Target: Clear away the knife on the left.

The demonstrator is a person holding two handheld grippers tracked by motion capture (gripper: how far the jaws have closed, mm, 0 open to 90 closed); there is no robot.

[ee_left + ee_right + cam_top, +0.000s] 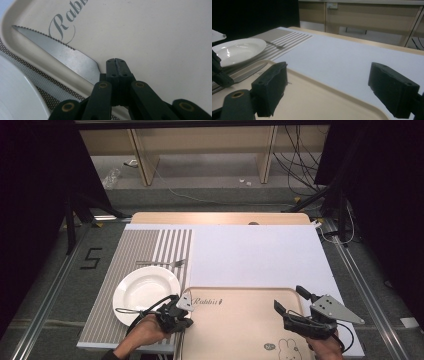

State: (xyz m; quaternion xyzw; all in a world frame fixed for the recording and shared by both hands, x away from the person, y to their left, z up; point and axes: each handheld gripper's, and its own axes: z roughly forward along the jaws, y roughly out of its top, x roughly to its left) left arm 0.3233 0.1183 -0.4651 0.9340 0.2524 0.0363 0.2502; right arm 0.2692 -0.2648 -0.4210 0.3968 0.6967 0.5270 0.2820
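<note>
Serrated steel knife point(67, 56), glossy beige tray point(160, 37), closed black left claw point(116, 61)

A tray point(240, 330) sits at the near edge of the table point(260, 255), right of a striped mat point(145, 245). On the mat lies a plate point(145, 292), just left of the tray, with a fork point(162, 263) behind it. A knife point(60, 53) lies in the tray along its left rim, next to the plate. The left gripper point(186, 322) is over the tray's left edge, beside the knife's handle end. The right gripper point(290, 301) hangs over the tray's right side, well apart from the left.
</note>
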